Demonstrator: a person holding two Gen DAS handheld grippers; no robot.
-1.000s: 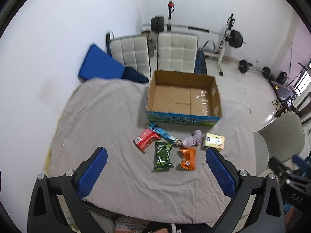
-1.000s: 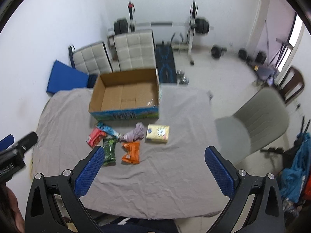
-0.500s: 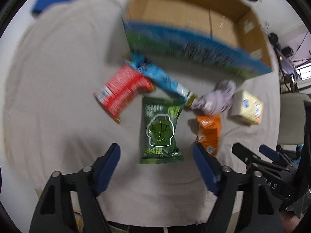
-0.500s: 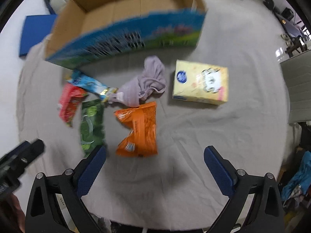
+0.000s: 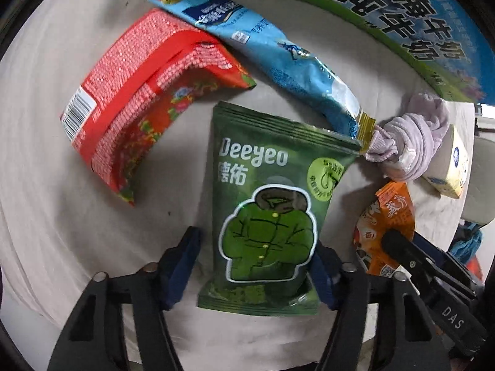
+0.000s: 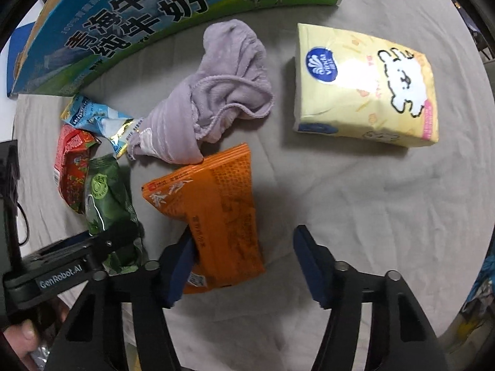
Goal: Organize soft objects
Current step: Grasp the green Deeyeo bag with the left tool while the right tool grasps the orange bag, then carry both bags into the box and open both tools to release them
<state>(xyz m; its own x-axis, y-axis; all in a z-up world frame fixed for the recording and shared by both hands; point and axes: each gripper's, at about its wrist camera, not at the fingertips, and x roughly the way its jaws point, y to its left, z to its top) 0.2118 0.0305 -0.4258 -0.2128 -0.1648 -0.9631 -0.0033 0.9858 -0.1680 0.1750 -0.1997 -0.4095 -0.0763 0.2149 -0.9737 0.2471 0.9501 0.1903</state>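
My left gripper point(image 5: 256, 256) is open, its jaws on either side of the lower part of a green Deeyeo pouch point(image 5: 272, 204) that lies flat on the grey cloth. A red packet point(image 5: 145, 102) and a blue packet point(image 5: 272, 55) lie beyond it. My right gripper point(image 6: 244, 256) is open around the near end of an orange packet point(image 6: 213, 216), whose edge touches the left finger point(image 6: 179, 266). A lilac cloth point(image 6: 219, 92) and a yellow tissue pack point(image 6: 365, 86) lie beyond. The green pouch also shows in the right wrist view point(image 6: 105, 198).
The printed cardboard box point(image 6: 139, 9) stands just behind the objects; its wall fills the top of the left wrist view point(image 5: 402, 21). The grey cloth point(image 6: 371, 216) covers the table. A pale chair point(image 5: 482, 179) stands at the right.
Both grippers have dropped down close to the table. The left has closed in around the green pouch and narrowed; the right has come down around the orange packet.
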